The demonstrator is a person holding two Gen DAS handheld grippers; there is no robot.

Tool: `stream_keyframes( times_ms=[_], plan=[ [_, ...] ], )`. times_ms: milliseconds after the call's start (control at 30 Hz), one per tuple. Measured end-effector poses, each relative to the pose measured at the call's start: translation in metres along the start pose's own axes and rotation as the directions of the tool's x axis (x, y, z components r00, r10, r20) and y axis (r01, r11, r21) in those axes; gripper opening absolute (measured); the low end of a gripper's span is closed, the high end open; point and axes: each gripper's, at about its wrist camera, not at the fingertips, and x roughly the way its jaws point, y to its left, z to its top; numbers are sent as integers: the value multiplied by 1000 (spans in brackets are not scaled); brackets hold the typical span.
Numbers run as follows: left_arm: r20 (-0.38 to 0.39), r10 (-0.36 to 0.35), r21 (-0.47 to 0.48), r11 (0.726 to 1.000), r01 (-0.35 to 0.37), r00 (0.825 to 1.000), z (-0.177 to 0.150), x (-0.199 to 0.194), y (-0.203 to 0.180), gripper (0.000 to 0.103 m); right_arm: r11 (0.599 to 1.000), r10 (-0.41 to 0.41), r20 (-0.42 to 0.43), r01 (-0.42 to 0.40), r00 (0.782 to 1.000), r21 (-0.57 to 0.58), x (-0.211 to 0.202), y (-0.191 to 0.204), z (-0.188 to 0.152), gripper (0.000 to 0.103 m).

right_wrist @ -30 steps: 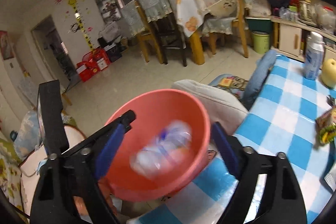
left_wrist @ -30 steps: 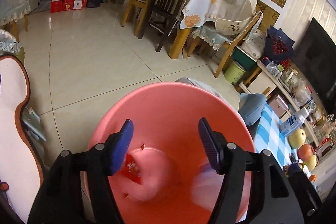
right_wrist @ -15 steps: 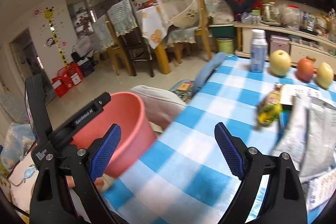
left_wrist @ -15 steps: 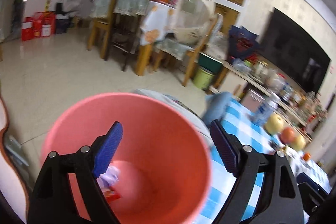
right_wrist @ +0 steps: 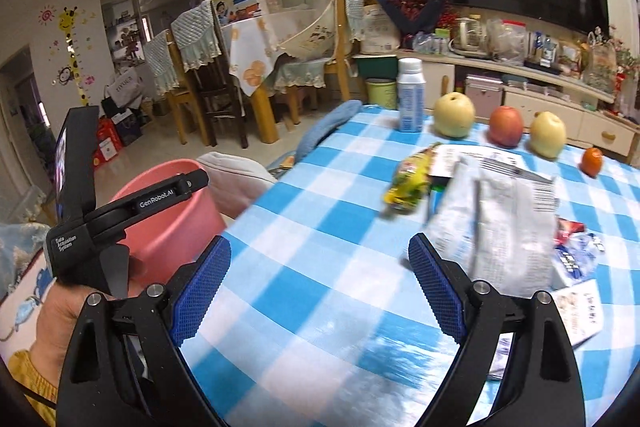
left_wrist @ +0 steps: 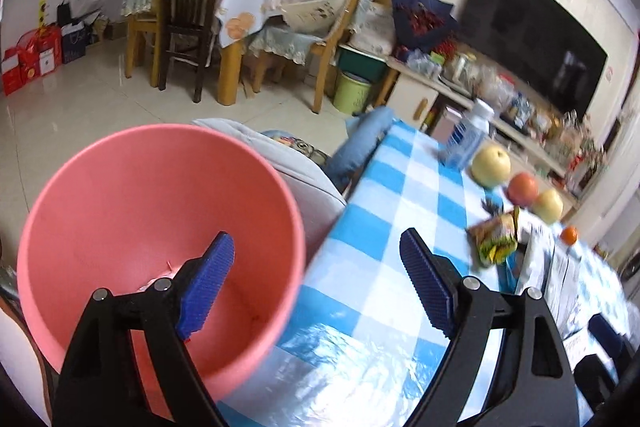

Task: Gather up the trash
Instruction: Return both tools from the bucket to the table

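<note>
Both grippers have swung from the pink bucket point(left_wrist: 160, 227) toward the checked table point(right_wrist: 320, 247). The left gripper point(left_wrist: 316, 279) and right gripper point(right_wrist: 320, 287) gape empty. The bucket now sits at nine o'clock, with wrappers point(right_wrist: 496, 227) at two o'clock.

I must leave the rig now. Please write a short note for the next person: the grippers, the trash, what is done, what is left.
Left gripper: open, empty, at the pink bin beside the table.
Right gripper: open, empty, above the checked tablecloth.
Done: some trash seems to lie in the bin; hard to see.
Left: yellow-green snack wrapper, grey plastic bag, blue-red wrapper.
</note>
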Motion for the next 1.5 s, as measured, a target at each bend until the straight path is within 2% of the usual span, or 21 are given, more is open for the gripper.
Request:
stream_keyframes(
  times_ms=[100,300,667,900,1500],
  plan=[
    [16,5,48,999,-6,1000,-4,-1,-16,86,999,-32,11,32,999,-15,-8,-9,-6,90],
    [25,-30,113,993,27,999,-12,-3,-45,86,997,-74,31,74,997,-7,-20,-30,-14,90],
    [-24,-87,196,977,90,996,-30,1,-94,86,987,-158,44,158,986,9,-34,-67,-25,90],
    [-30,-139,222,965,142,990,-36,0,-115,86,981,-195,41,194,980,24,-40,-91,-29,90],
    [-67,-227,405,884,235,972,-69,-5,-184,85,958,-280,7,279,960,58,-48,-140,-39,90]
  ],
)
